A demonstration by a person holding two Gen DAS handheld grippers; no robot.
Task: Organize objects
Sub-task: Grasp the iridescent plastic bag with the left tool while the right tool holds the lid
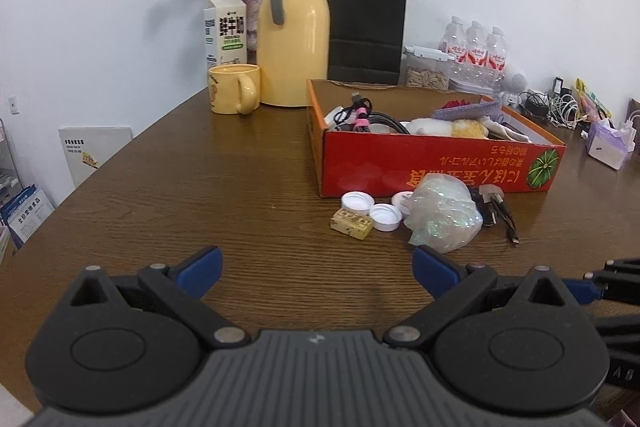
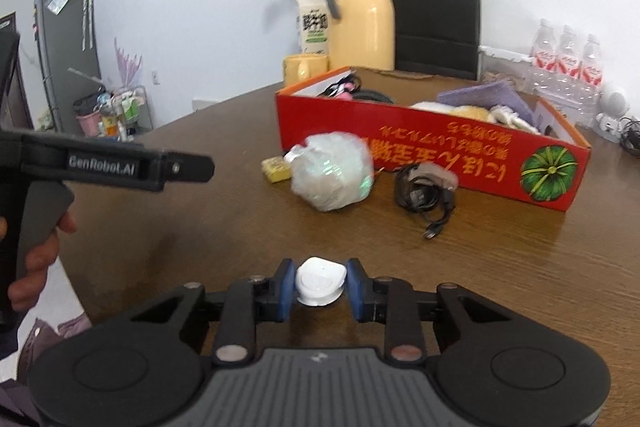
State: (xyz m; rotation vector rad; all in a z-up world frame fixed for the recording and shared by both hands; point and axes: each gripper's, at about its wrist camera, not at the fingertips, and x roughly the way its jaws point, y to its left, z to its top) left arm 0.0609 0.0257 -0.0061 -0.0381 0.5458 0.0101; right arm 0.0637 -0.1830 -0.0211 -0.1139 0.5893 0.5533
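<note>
A red cardboard box sits on the brown table, holding cables and soft items. In front of it lie white bottle caps, a small yellow packet, a crumpled clear plastic bag and a black charger cable. My left gripper is open and empty above the table, short of these items. My right gripper is shut on a white cap, held above the table near its front edge.
At the back stand a yellow thermos jug, a yellow mug, a milk carton, dried flowers, a black paper bag and water bottles. Cables and a tissue pack lie at the right. The left gripper's handle shows in the right wrist view.
</note>
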